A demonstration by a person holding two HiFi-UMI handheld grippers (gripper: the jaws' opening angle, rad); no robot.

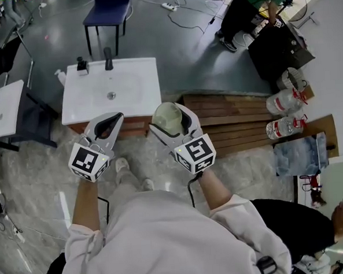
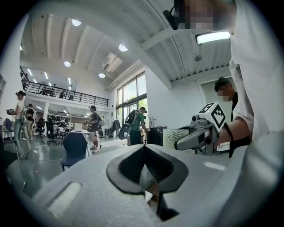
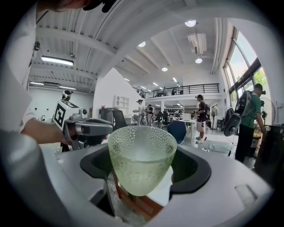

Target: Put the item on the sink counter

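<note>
Pale green pebbled glass cup [image 3: 142,155] is clamped in the right hand-held gripper [image 1: 169,121], near the white sink [image 1: 77,107]. Left hand-held gripper [image 2: 144,148] jaws together, empty.

My right gripper [image 3: 143,177] clamps a pale green, dimpled glass cup [image 3: 142,155] upright at centre frame; my left gripper [image 3: 88,128] shows at middle left.

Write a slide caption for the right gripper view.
Right gripper holding a pale green dimpled glass upright, busy hall behind.
</note>
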